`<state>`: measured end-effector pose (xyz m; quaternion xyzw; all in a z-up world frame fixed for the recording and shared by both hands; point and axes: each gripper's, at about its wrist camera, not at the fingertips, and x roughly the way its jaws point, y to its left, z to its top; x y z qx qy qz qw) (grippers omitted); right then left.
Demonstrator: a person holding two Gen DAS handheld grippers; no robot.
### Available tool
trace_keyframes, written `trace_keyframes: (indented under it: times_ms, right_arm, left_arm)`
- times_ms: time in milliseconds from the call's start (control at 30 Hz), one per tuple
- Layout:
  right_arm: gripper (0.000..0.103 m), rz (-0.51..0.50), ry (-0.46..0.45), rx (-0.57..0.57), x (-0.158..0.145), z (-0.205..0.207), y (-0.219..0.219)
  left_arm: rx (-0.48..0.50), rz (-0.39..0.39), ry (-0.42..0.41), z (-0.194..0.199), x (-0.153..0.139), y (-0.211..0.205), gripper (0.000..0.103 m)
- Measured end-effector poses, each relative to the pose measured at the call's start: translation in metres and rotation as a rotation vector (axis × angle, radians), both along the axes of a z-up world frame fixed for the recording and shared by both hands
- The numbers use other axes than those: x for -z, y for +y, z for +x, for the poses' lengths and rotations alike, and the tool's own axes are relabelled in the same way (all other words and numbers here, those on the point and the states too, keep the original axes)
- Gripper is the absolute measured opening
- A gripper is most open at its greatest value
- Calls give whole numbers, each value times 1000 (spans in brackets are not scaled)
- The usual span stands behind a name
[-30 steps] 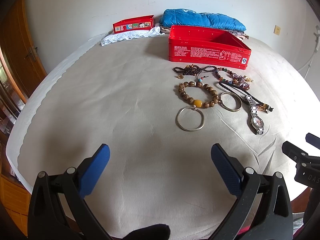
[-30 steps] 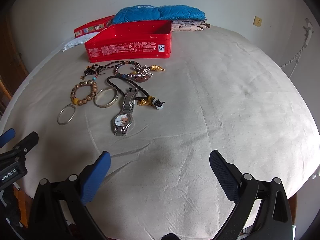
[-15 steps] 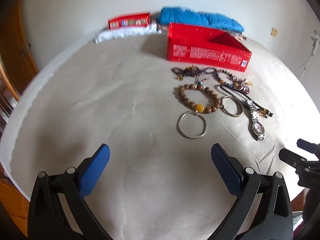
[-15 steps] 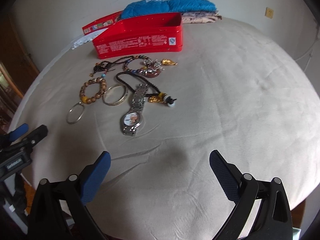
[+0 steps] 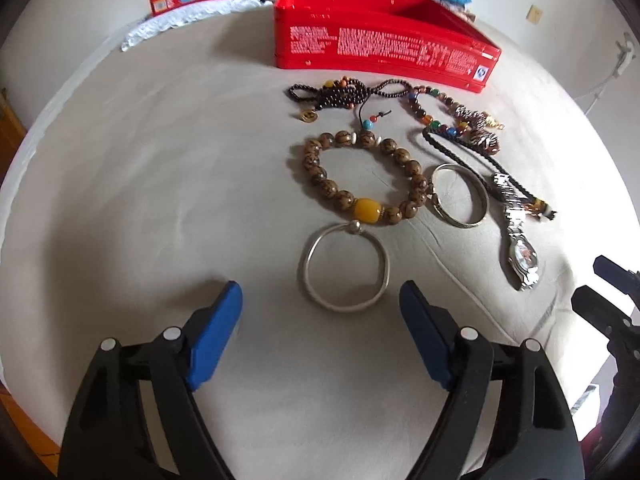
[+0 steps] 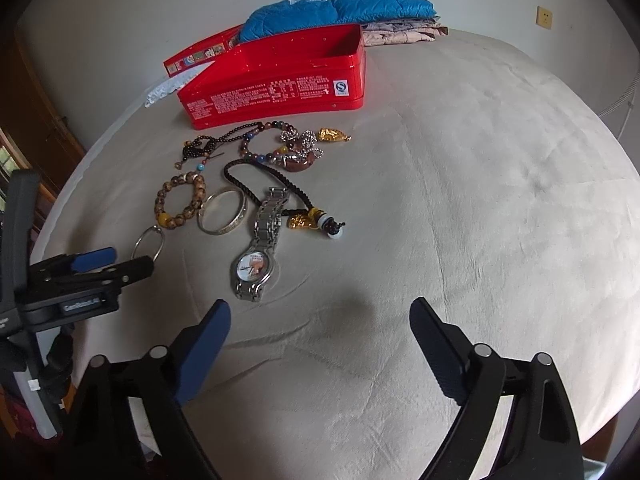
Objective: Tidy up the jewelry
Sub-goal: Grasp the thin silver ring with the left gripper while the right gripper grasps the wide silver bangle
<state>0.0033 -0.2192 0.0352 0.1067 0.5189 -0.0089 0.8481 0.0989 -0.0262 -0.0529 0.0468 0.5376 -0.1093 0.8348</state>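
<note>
We see the jewelry spread on the beige bed before the open red tin (image 6: 280, 76), whose side carries small white print and a "QS" mark; the wristwatch (image 6: 258, 254) lies lengthwise, dial toward us. Our left gripper (image 5: 320, 312) and right gripper (image 6: 320, 320) are closing, nothing between their jaws.

Shiny metal bangle (image 5: 343, 267), matt cloth (image 5: 160, 168)

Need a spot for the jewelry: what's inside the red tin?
The red tin is open. Its visible inner walls look bare and no jewelry shows, but its near wall hides the floor, so I can't confirm it's empty.
</note>
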Motion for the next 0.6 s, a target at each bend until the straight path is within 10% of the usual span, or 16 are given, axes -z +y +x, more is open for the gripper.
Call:
trace_keyframes:
  times_ms: [167, 333, 600]
  right_arm:
    - [77, 23, 10, -14, 4, 9, -1]
    - [71, 40, 12, -32, 5, 19, 2]
    - [62, 126, 21, -92, 5, 39, 15]
  left_arm:
    - [10, 4, 10, 10, 0, -6, 77]
    - [19, -9, 19, 12, -3, -4, 45]
    - [12, -54, 16, 13, -8, 6, 44]
